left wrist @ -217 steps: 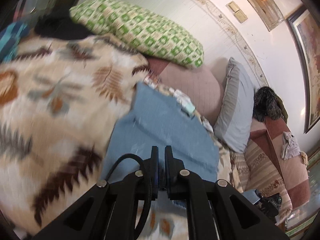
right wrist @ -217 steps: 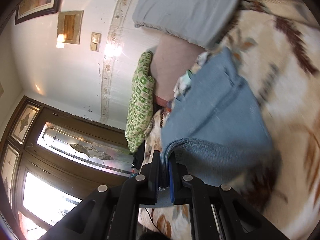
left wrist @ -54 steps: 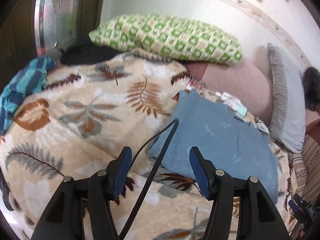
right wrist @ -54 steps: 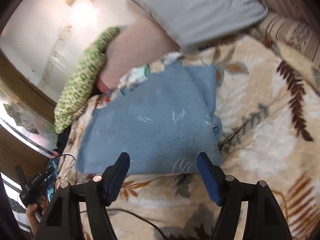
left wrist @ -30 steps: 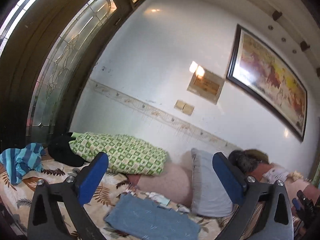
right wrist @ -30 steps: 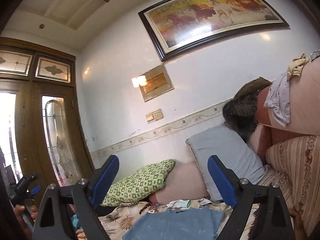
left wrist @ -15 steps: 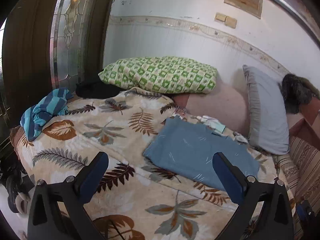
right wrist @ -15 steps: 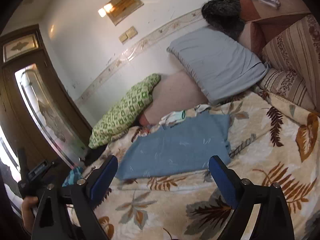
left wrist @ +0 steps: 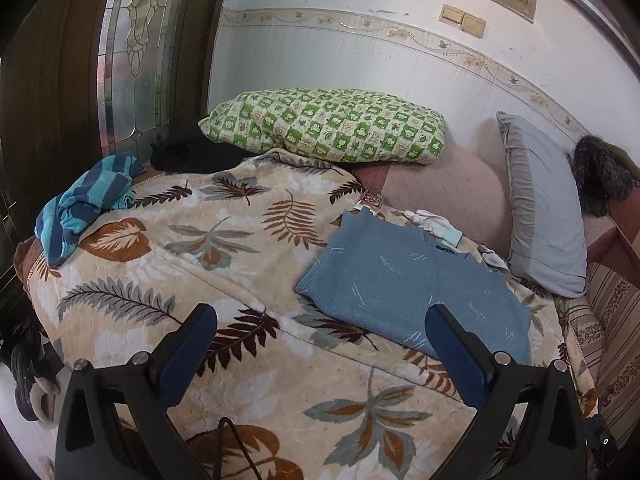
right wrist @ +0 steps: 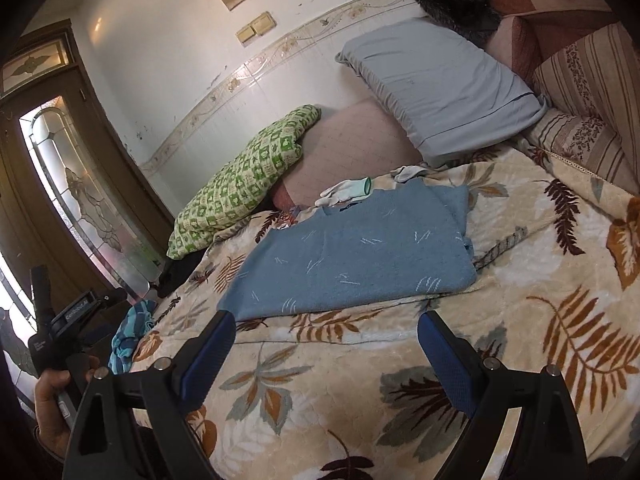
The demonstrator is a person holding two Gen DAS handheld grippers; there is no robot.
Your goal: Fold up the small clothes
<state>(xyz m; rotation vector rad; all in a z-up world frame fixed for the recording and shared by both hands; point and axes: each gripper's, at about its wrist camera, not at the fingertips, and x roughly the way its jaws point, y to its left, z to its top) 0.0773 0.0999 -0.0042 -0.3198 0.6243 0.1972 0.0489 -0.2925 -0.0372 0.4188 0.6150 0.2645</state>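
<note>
A blue knitted garment (left wrist: 412, 284) (right wrist: 352, 256) lies folded into a flat rectangle on the leaf-patterned blanket (left wrist: 224, 264) (right wrist: 540, 320), towards the pillows. My left gripper (left wrist: 320, 344) is open and hangs above the blanket, short of the garment's near edge and holding nothing. My right gripper (right wrist: 326, 350) is open too, back from the garment's front edge, with nothing between its fingers. A crumpled striped blue cloth (left wrist: 86, 204) (right wrist: 130, 336) rests at the bed's left edge.
A green checked pillow (left wrist: 332, 126), a pink cushion (left wrist: 448, 196) and a grey pillow (left wrist: 544, 216) line the wall. White gloves (left wrist: 436, 226) lie behind the garment. A dark cloth (left wrist: 192, 156) sits by the door. A hand (right wrist: 56, 392) holds the other gripper at lower left.
Both grippers let go of the blue garment, opened wide and drew back from it. The views swung up to the wall and came back down onto the bed.
</note>
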